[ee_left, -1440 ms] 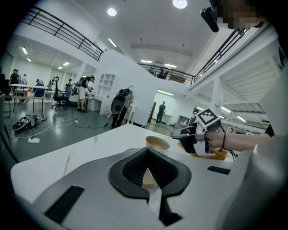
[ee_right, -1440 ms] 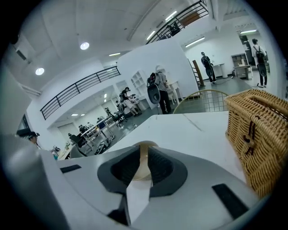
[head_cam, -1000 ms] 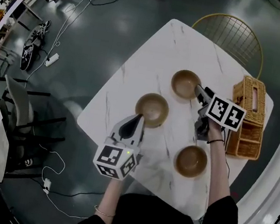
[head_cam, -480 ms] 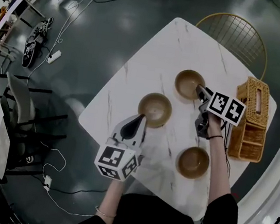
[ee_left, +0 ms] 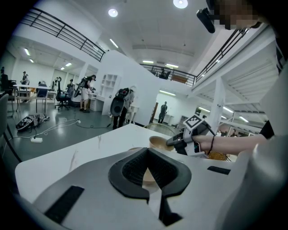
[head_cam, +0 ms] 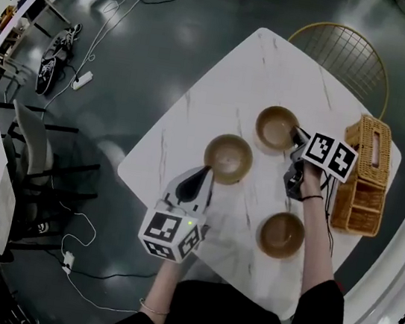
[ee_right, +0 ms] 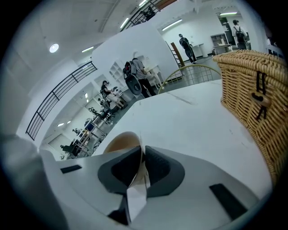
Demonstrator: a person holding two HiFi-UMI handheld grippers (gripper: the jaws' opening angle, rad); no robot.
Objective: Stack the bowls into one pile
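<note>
Three brown bowls stand on the white marble table (head_cam: 229, 86): a far bowl (head_cam: 276, 126), a middle bowl (head_cam: 228, 158) and a near bowl (head_cam: 281, 234). My right gripper (head_cam: 295, 137) is at the far bowl's right rim. Its jaws have just been closing, and in the right gripper view the pads of the right gripper (ee_right: 141, 150) pinch that bowl's (ee_right: 119, 141) thin rim. My left gripper (head_cam: 202, 171) has its tips together by the middle bowl's near-left rim. In the left gripper view the tips of the left gripper (ee_left: 146, 150) meet, and I cannot tell if they touch the bowl.
A wicker basket (head_cam: 366, 178) stands at the table's right edge, close to my right hand. A gold wire chair (head_cam: 347, 54) sits behind the far end of the table. Dark floor with cables and desks lies to the left.
The right gripper's jaws have drawn together on the far bowl's rim and it has rolled a little. The left gripper and all three bowls stay where they were.
</note>
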